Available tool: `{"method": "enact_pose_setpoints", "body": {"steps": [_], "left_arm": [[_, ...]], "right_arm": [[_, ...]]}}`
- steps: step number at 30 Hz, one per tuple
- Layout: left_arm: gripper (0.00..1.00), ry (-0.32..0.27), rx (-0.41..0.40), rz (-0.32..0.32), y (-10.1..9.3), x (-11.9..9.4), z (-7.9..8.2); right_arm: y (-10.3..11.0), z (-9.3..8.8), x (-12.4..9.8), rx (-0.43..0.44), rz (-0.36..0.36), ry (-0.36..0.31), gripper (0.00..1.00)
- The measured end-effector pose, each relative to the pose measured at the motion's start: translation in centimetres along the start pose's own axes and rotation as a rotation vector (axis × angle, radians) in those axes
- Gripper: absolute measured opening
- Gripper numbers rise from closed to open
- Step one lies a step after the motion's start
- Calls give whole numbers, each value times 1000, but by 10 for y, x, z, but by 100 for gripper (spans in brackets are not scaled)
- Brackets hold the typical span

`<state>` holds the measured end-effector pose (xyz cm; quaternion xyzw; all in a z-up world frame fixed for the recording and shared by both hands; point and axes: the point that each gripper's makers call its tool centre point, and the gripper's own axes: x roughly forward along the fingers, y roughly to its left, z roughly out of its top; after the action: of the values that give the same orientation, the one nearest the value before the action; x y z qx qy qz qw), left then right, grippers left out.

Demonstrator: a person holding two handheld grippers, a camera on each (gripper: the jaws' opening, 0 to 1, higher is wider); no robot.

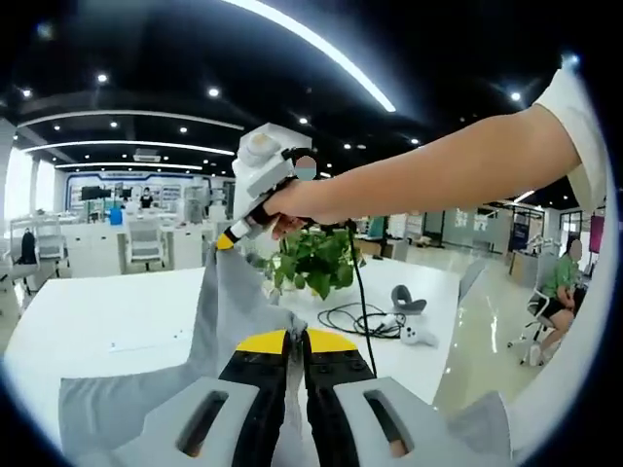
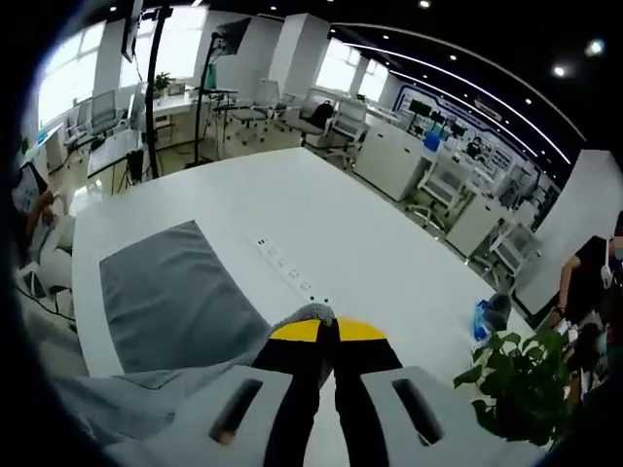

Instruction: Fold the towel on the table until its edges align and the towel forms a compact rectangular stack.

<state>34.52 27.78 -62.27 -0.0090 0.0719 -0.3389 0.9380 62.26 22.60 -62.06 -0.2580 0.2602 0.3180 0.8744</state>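
Observation:
A grey towel (image 1: 226, 306) hangs lifted off the white table (image 1: 107, 326). In the left gripper view my left gripper (image 1: 295, 342) is shut, its yellow-tipped jaws pinching the towel's near edge. Above it a person's hand holds my right gripper (image 1: 232, 239), which clamps a raised corner of the cloth. In the right gripper view the right gripper (image 2: 326, 331) is shut on a bunched grey corner, and the rest of the towel (image 2: 170, 302) lies flat on the table (image 2: 370, 243) to the left, then rises toward the bottom edge.
A potted green plant (image 1: 313, 265) stands on the table behind the towel, with black cables (image 1: 352, 316) and a white controller (image 1: 419, 336) beside it. A socket strip (image 2: 287, 268) is set into the table top. Office desks and chairs surround the table; a person sits at the far right (image 1: 560, 282).

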Motion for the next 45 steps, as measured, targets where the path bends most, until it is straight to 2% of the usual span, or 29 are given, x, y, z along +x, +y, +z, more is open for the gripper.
{"method": "enact_pose_setpoints", "body": {"steps": [4, 9, 12, 14, 17, 20, 23, 25, 32, 38, 43, 45], "left_arm": [[5, -7, -12, 41, 20, -18, -1], [5, -9, -32, 92, 45, -42, -6], [5, -5, -32, 123, 60, -54, -8], [5, 0, -27, 149, 72, -63, -12], [5, 20, -29, 180, 87, -74, -23], [5, 36, -27, 204, 97, -83, -33], [5, 39, -42, 228, 110, -91, -40], [5, 40, -48, 245, 116, -96, -44], [6, 63, -50, 276, 132, -112, -57], [6, 102, -72, 326, 158, -129, -83], [6, 127, -86, 343, 172, -137, -97], [6, 134, -92, 350, 175, -140, -100]], "right_arm": [[11, 20, 10, 10, -5, -27, 1], [32, 44, 24, -27, 1, -43, 1], [47, 51, 25, -28, 8, -52, 1], [56, 57, 30, -28, 15, -59, 1], [70, 66, 44, -80, 19, -65, 1], [81, 69, 49, -86, 30, -63, 1], [95, 72, 52, -154, 26, -60, 2], [111, 75, 56, -187, 33, -63, 2], [132, 88, 83, -187, 61, -69, 2], [147, 92, 99, -177, 83, -66, 2], [164, 94, 109, -186, 100, -62, 2], [170, 96, 120, -187, 110, -61, 2]]}}
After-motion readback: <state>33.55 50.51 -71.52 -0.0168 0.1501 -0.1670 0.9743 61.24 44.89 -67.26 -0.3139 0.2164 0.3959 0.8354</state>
